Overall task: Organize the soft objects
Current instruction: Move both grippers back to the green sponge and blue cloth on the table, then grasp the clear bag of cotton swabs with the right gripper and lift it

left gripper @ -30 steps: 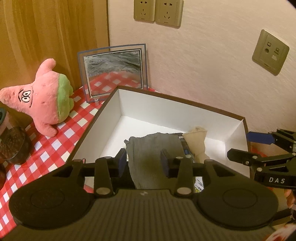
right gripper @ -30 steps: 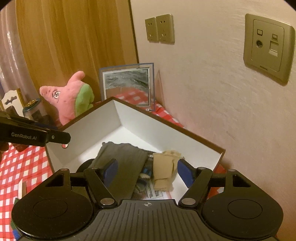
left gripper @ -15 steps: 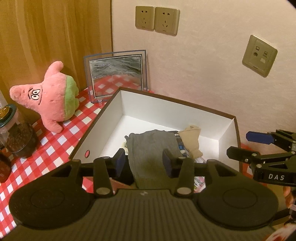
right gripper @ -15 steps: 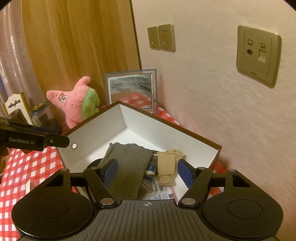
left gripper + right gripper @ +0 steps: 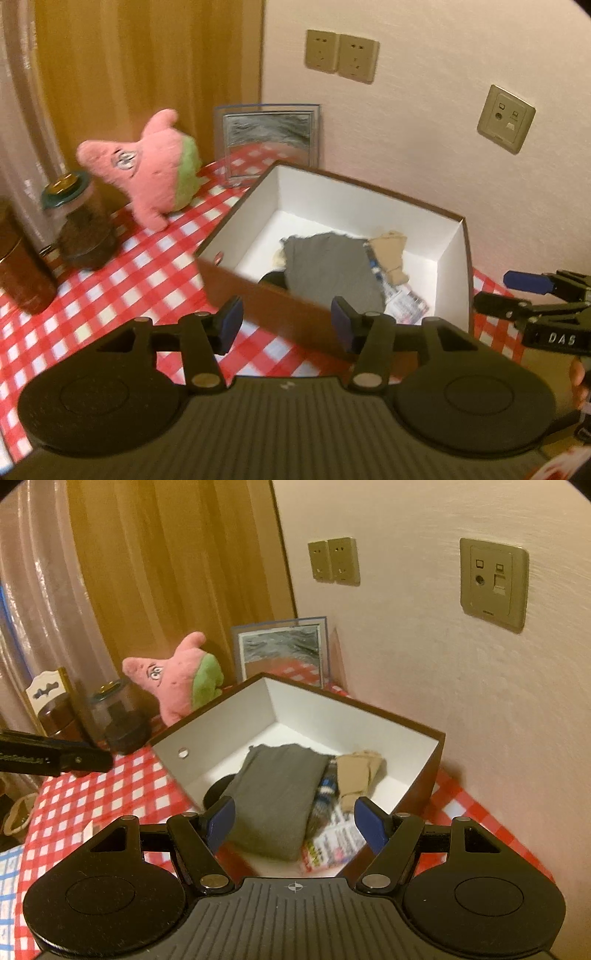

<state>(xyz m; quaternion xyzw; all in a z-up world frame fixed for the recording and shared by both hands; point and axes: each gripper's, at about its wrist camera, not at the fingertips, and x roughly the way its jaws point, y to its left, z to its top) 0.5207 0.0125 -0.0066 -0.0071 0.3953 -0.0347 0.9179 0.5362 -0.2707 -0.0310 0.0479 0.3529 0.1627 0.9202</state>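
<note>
Both tools, left [image 5: 286, 325] and right [image 5: 294, 821], spread wide and empty, grey cloth [image 5: 275, 794] in box [image 5: 430, 771] just ahead.

Left gripper [image 5: 286, 321] gapes at lower centre before the box [image 5: 452, 251], which holds a grey cloth [image 5: 328, 269]; pink plush [image 5: 155, 173] sits upper left.
</note>
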